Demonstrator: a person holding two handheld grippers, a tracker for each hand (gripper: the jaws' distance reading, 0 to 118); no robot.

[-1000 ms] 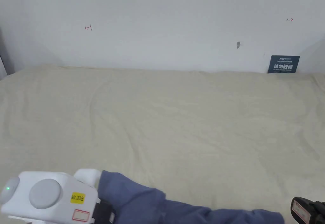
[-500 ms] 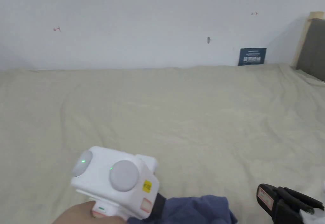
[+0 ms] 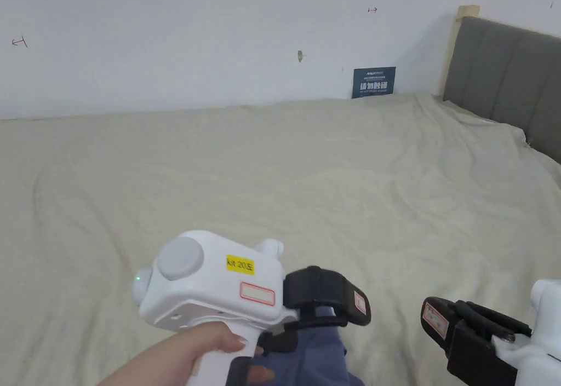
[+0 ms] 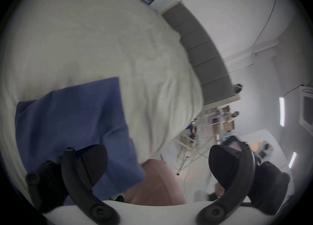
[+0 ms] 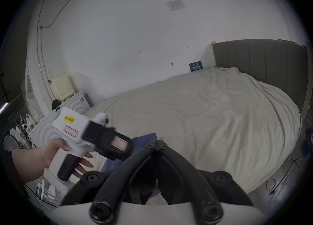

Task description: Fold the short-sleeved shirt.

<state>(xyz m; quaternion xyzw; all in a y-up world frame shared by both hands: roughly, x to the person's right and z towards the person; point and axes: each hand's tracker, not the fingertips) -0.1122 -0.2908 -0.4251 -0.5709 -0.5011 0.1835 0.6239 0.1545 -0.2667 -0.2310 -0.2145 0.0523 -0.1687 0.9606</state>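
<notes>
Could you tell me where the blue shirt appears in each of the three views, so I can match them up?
Head view: blue shirt at the bottom edge, under the left gripper.
Left gripper view: lower left, on the cream bed cover.
Right gripper view: lower centre, behind the left gripper.
Shared landmark: the grey headboard.

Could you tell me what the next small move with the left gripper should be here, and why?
Probably lower the left gripper onto the near edge of the blue shirt and close on it. In the left gripper view its jaws stand wide apart with nothing between them, and the shirt lies on the beige bedsheet just beneath. The right gripper is shut and empty.
</notes>
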